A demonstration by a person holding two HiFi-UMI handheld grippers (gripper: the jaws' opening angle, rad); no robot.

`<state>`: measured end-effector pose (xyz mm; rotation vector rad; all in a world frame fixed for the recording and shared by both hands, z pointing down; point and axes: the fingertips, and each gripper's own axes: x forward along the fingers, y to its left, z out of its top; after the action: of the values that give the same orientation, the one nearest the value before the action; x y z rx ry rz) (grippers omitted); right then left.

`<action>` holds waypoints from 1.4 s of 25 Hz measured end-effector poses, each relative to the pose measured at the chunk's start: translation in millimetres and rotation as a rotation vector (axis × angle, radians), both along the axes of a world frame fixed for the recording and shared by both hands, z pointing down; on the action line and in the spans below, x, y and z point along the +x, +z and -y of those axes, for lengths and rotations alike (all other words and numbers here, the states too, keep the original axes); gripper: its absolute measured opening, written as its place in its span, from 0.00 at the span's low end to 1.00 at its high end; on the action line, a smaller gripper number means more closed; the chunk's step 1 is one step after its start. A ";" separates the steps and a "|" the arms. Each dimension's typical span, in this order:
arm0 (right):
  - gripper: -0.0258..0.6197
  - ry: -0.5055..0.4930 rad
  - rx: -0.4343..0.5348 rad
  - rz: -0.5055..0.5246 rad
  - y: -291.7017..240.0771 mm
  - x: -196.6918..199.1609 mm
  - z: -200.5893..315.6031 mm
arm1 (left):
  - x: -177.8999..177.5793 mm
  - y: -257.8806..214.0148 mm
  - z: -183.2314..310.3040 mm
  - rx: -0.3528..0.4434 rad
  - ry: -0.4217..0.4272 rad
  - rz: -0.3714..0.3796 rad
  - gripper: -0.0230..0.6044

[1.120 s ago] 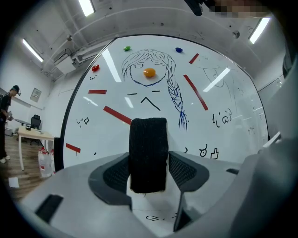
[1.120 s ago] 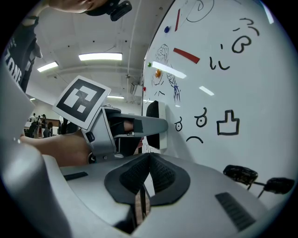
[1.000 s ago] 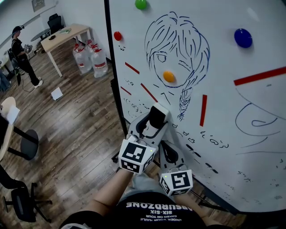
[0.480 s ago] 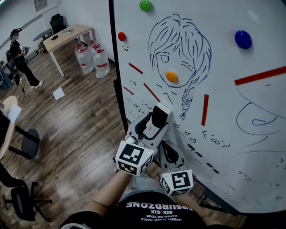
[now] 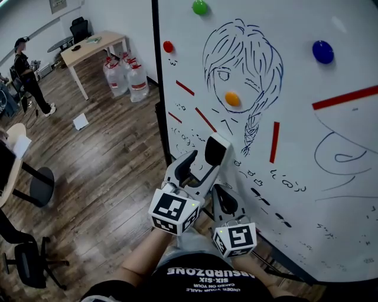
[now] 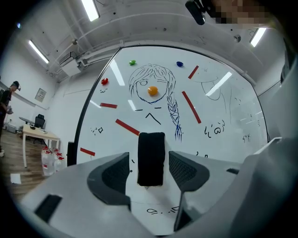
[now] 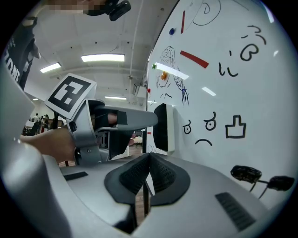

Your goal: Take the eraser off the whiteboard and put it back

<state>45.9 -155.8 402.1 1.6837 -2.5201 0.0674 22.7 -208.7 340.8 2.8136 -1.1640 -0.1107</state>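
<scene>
The eraser [image 5: 214, 151], white with a black felt face, rests against the whiteboard [image 5: 313, 153] just below the drawn girl's braid. My left gripper [image 5: 204, 162] is open and straddles it, one jaw on each side. In the left gripper view the eraser [image 6: 151, 155] stands between the fingers [image 6: 113, 173] with a narrow gap on both sides. My right gripper [image 5: 223, 197] hangs lower and nearer the board's bottom edge, shut with nothing in it. From the right gripper view [image 7: 148, 162] the eraser [image 7: 163, 128] and the left gripper [image 7: 118, 118] show ahead.
Round magnets dot the board: orange [image 5: 232, 98], blue [image 5: 322, 52], red [image 5: 168, 46], green [image 5: 199, 7]. Left of the board are water bottles [image 5: 127, 76], a table [image 5: 88, 50], a standing person [image 5: 26, 71], a stool [image 5: 38, 186] and a chair [image 5: 32, 259].
The head view has shifted a little, so the board sits further right. The left gripper stays around the eraser; the right gripper has barely moved.
</scene>
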 end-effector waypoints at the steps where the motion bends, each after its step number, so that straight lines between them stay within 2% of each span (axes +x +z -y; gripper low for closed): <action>1: 0.04 -0.002 0.000 0.000 -0.1 -1.0 -0.7 | -2.2 0.6 -1.2 -0.001 -0.005 0.000 0.44; 18: 0.04 -0.023 0.006 0.003 -0.7 -11.7 -12.5 | -30.6 27.7 -21.9 -0.059 -0.045 0.031 0.43; 35: 0.04 -0.029 0.011 0.011 -0.5 -12.6 -20.2 | -43.2 49.8 -43.5 -0.080 -0.088 0.053 0.08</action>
<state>33.3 -135.6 401.6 1.6550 -2.5574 0.0606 -20.6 -165.2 390.6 2.7124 -1.2736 0.0036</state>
